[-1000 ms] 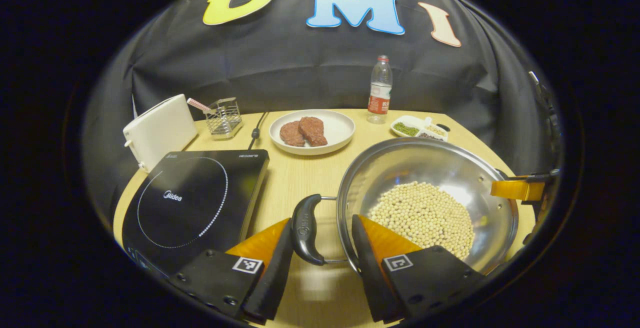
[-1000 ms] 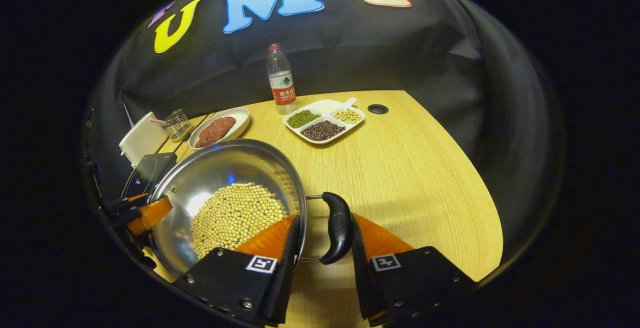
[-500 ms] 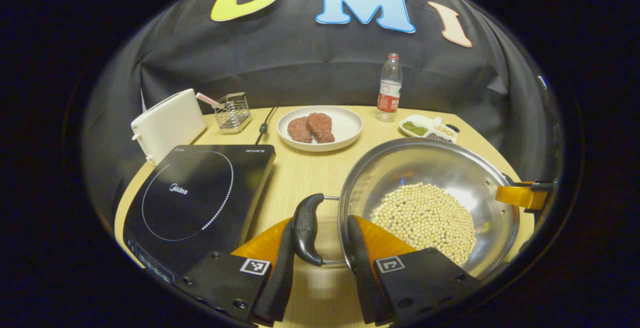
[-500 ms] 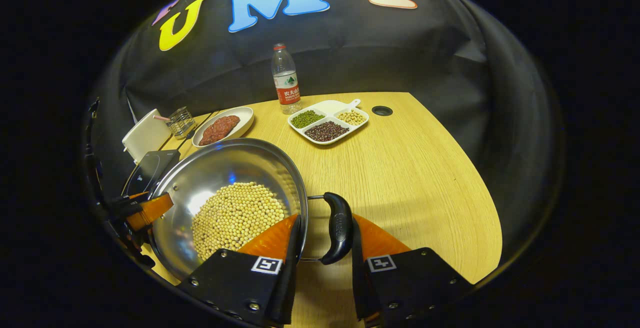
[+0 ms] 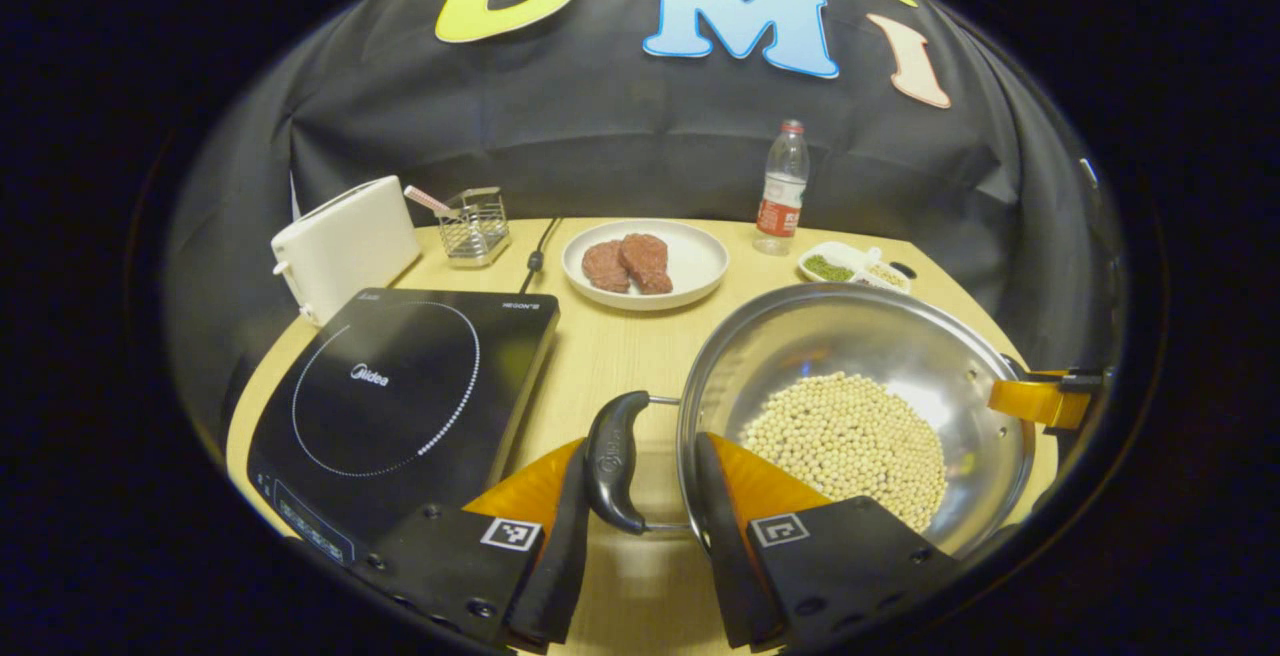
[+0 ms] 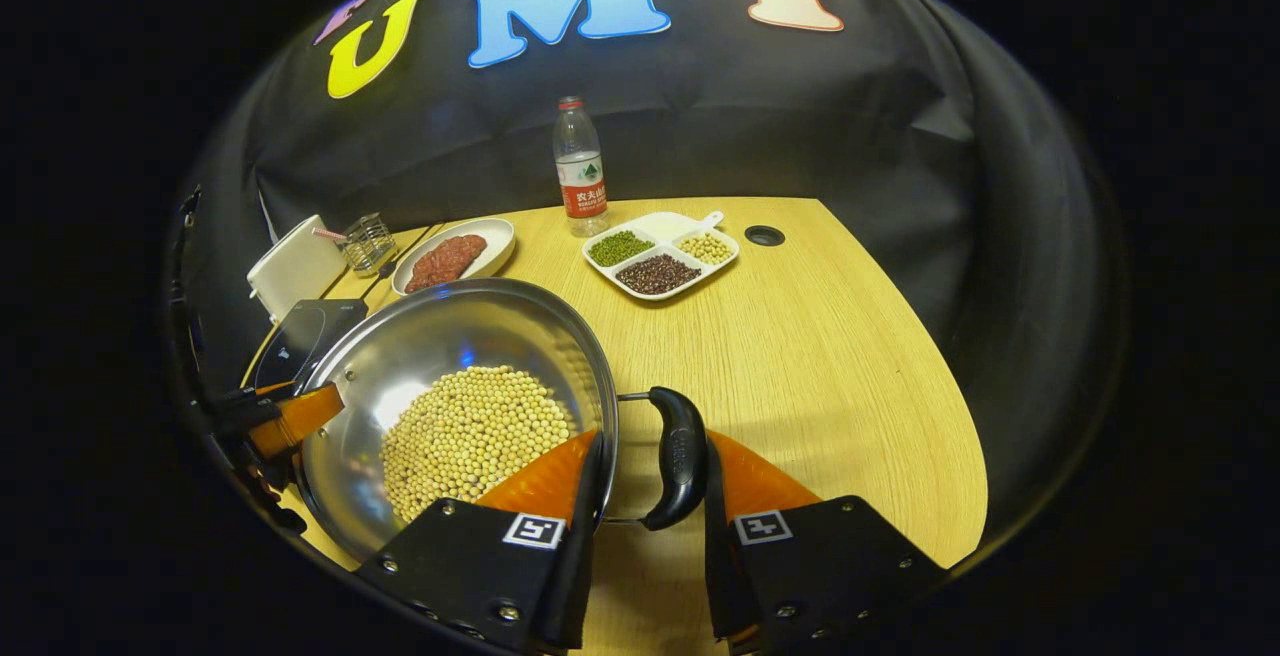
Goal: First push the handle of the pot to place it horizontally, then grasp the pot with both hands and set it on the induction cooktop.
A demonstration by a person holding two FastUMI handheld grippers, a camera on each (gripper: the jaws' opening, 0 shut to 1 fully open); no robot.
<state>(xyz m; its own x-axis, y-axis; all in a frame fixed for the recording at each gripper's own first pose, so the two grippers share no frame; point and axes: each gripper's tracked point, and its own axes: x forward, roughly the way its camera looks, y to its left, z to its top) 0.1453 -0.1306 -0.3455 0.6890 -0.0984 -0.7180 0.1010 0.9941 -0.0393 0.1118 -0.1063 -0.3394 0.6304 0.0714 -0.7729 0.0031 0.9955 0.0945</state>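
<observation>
So over the last second the induction cooktop (image 5: 400, 406) crept closer and more central in the left gripper view, while the pot (image 5: 855, 406) sat the same between the jaws, which I read as the carry toward the cooktop being underway (slowly, but moving). The left gripper (image 5: 640, 526) had its jaws straddling the pot's left handle (image 5: 612, 461); one finger looked pressed on the handle's outer side, the other sat by the pot's wall, so I honestly couldn't tell if it was truly clenched on it. Same story for the right gripper (image 6: 645, 526) around the right handle (image 6: 680, 456), with its inner finger by the rim. Both handles lay flat, so the push step looked done. The pot, full of soybeans (image 6: 470, 436), was near the counter's (image 6: 830, 356) front edge, just right of the cooktop, and I couldn't tell whether it was lifted. Both grippers pointed forward and slightly down, facing each other across the pot. Further back sat a plate of meat (image 5: 645, 264), a water bottle (image 6: 578, 168) and a divided dish (image 6: 660, 256).
</observation>
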